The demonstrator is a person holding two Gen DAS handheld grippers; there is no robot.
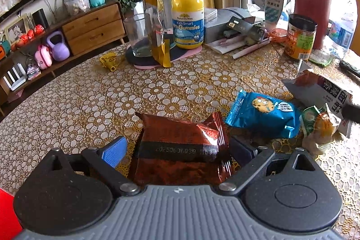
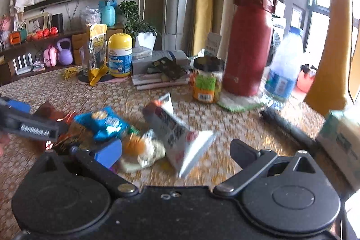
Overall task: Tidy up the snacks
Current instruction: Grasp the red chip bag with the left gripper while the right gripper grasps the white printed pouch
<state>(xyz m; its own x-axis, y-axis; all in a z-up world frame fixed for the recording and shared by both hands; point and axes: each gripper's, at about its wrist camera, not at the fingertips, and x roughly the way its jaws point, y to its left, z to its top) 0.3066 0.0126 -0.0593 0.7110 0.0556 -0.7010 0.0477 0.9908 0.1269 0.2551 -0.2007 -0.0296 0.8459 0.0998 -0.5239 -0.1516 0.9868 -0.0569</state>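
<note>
Red-brown foil snack packet (image 1: 180, 145), crinkled

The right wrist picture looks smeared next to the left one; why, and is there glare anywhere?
Right wrist view: motion blur smears the blue cookie packet and water bottle. Left wrist view: sharp, with glare on the red-brown foil packet between the left gripper fingers; fisheye bends the table edge.

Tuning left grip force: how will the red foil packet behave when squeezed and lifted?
The red packet looks puffy and creased, so it will probably crumple and give rather than resist. Glossy foil suggests it may slip on the pads. It looks light for its size. The left gripper straddles it with jaws open.
</note>
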